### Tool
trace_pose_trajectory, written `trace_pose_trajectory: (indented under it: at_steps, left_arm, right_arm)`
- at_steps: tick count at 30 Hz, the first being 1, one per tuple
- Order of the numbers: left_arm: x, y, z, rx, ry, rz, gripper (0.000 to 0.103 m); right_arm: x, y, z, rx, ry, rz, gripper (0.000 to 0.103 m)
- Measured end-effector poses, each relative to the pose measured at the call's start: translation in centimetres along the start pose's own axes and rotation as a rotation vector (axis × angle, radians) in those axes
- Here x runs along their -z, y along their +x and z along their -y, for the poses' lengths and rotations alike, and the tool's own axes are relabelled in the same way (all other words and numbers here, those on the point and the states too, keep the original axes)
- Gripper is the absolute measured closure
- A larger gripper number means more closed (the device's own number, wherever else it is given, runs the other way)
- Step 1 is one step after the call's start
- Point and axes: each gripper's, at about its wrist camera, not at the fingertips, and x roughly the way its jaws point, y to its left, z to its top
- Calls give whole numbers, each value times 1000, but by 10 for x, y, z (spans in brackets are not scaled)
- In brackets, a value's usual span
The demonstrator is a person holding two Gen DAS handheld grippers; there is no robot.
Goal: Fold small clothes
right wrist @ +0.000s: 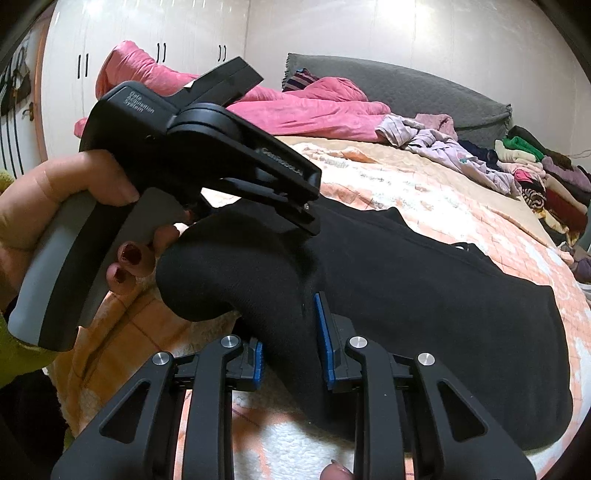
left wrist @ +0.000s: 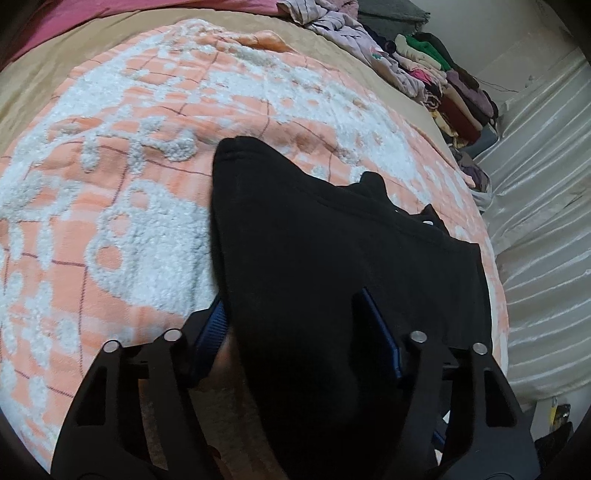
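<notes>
Blanket (left wrist: pixel 147 184), peach and white fleece with a thin grid, lies left of the left gripper's (left wrist: pixel 295 314) fingers and stretches ahead of them. Black garment (left wrist: pixel 332 240) lies on it and bunches up between the two blue pads (left wrist: pixel 212 328), which stand apart; the cloth fills the gap and touches both, but whether they pinch it I cannot tell. One rounded end of the garment points forward past the fingertips. Right of the fingers is a white satin sheet (left wrist: pixel 546 184); ahead and to the right is a pile of clothes (left wrist: pixel 443 74).

In the right wrist view, the left hand (right wrist: pixel 55 206), with dark red nails and a yellow-green sleeve, grips the left tool's grey handle at far left, ahead of the fingers. That tool's tips are hidden behind a raised fold of the black garment. The right gripper (right wrist: pixel 290 332) is clamped on the garment, its blue pads drawn in tight on a thick fold. The rest of the garment spreads flat to the right of the fingers over the blanket. A pink duvet (right wrist: pixel 295 110) and white cupboard doors (right wrist: pixel 147 29) sit far ahead, with the clothes pile ahead and to the right
</notes>
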Motion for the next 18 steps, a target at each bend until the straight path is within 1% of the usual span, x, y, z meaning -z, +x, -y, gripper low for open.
trace_pose_trajectory:
  at_steps: [4, 9, 13, 18]
  left_arm:
    - [1, 1, 2, -9, 13, 2, 48]
    - [2, 0, 1, -7, 15, 5, 54]
    - [3, -1, 1, -6, 20, 11, 65]
    - [2, -1, 1, -8, 20, 12, 74]
  right_arm:
    - [0, 1, -1, 6, -6, -6, 82]
    - [0, 4, -3, 14, -16, -17, 81]
    - [-1, 5, -4, 19, -19, -25, 81]
    - [-1, 11, -5, 26, -15, -50, 81]
